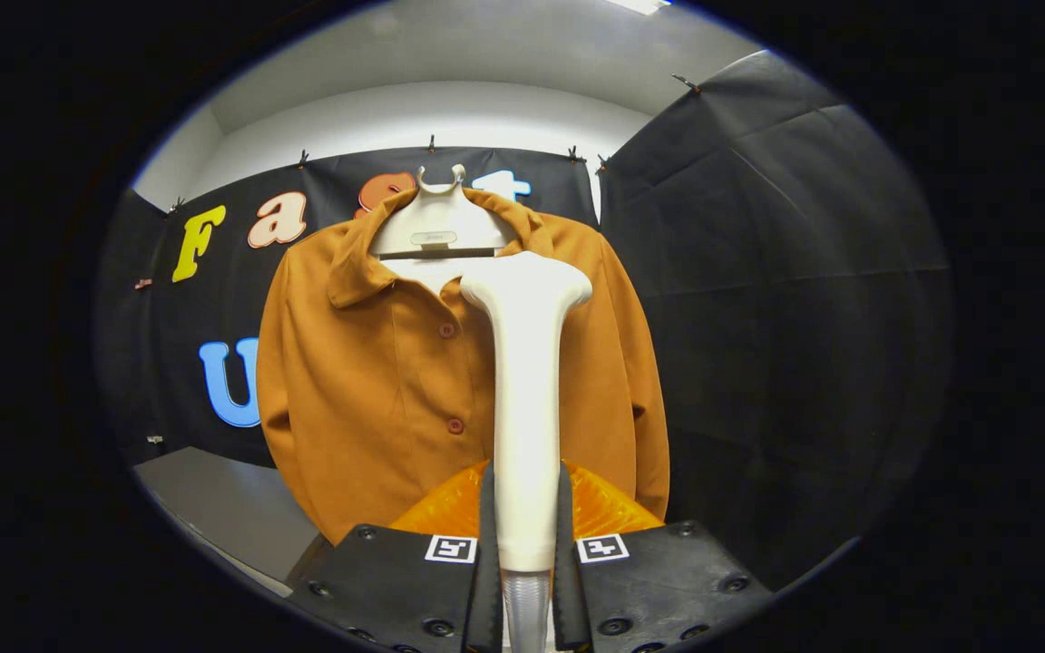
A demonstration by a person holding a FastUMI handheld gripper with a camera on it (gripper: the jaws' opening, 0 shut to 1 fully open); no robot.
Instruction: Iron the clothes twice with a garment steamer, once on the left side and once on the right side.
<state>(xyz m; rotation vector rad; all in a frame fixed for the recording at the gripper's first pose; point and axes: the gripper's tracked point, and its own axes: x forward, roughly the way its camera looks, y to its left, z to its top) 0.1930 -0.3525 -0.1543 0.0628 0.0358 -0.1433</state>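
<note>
In the gripper view, the gripper (525,517) pinches the steamer (526,399) by its handle, both fingers pressed on it, head raised before the shirt (377,390) on its hanger (438,227). The steamer looks rigid, smooth and top-heavy, so a low handle grip may slip; the shirt is soft and will likely sway.

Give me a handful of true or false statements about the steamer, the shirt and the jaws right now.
1. The gripper has its jaws closed on the garment steamer's handle. True.
2. The orange button-up shirt lies flat on a table. False: it hangs on a white hanger.
3. The steamer's head is up near the shirt's collar. True.
4. The shirt's front is fully unbuttoned. False: it hangs closed, with two buttons showing.
5. The steamer points away from the shirt. False: the shirt hangs just beyond it.
</note>
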